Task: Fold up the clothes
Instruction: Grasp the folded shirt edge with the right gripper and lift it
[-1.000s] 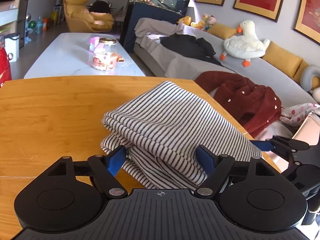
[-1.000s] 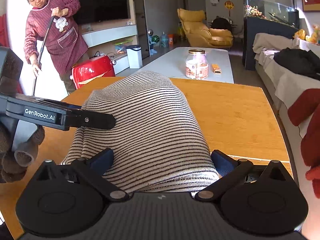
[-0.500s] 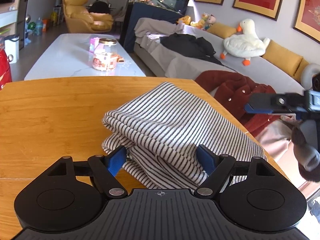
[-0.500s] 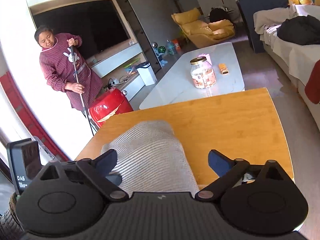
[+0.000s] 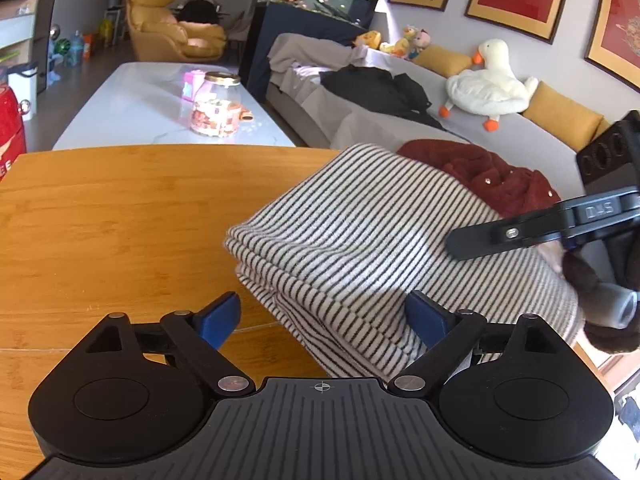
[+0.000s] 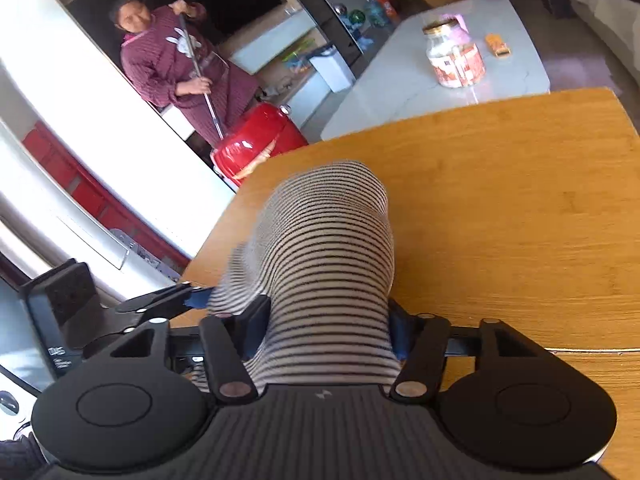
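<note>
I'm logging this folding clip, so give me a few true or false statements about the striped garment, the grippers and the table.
1. The striped garment lies on a wooden table. True.
2. The right gripper is wide open with nothing between its fingers. False: it is closed on the striped garment.
3. The left gripper is open. True.
4. A glass jar stands on the wooden table. False: it stands on the white table beyond.

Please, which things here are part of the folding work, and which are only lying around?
Part of the work: striped sweater, wooden table, left gripper, right gripper.

Lying around: glass jar, red coat, toy goose, black jacket.
</note>
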The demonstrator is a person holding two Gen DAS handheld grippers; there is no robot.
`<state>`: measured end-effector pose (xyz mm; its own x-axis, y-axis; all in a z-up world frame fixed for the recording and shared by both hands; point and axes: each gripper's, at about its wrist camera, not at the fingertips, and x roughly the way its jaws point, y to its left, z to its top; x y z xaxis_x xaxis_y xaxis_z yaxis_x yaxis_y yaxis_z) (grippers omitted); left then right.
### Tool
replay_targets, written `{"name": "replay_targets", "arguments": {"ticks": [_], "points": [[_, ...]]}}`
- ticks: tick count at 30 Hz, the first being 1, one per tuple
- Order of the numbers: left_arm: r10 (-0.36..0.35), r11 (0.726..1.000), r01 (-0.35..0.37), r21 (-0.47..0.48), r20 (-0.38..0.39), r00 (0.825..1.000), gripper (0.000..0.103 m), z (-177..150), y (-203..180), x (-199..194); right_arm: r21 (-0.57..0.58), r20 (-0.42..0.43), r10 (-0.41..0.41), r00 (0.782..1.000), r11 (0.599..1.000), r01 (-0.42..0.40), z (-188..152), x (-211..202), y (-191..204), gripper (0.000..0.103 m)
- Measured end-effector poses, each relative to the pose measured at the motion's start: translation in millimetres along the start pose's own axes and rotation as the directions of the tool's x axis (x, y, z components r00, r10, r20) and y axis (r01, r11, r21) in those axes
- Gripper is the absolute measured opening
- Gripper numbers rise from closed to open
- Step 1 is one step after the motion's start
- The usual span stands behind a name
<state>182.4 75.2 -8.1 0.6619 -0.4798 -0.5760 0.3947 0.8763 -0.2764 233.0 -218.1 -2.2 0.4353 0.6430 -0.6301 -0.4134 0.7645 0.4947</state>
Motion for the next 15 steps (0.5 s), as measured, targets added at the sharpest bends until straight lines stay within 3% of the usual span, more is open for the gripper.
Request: {"name": "replay_targets", "arguments": {"ticks": [5, 7, 11, 13, 15], "points": [[0.001, 1.000, -0.001, -0.003, 0.002, 1.000, 0.097, 3.7, 6.6, 2.5, -0.087, 0.062, -0.107, 0.992, 0.990, 0.112, -24.2, -23.2, 17.5, 0.055], [-0.012, 1.000, 0.012, -0.011, -0.001, 1.000, 0.097, 7.2, 5.7, 5.1, -0.120, 0.089, -0.147, 0.985, 0.980, 0.157, -33.9, -32.5, 24.5, 0.063], [0.027, 1.000, -0.027, 0.003, 0.005, 1.000, 0.095, 11.2, -6.8, -5.3, -0.111, 0.121, -0.154, 0.981, 0.980, 0.167, -45.9, -41.1, 24.2, 0.068], [0.000, 0.999, 0.000, -0.037, 0.000, 1.000, 0.094, 8.8, -9.2, -15.9, -0.104, 0.136, -0.155, 0.979, 0.980, 0.169, -51.6, -45.0, 23.5, 0.071], [-0.072, 0.992, 0.070, -0.104, -0.015, 0.997, 0.095, 4.2, -11.0, -23.9, -0.096, 0.151, -0.155, 0.976, 0.981, 0.171, -57.3, -48.9, 22.8, 0.074]]}}
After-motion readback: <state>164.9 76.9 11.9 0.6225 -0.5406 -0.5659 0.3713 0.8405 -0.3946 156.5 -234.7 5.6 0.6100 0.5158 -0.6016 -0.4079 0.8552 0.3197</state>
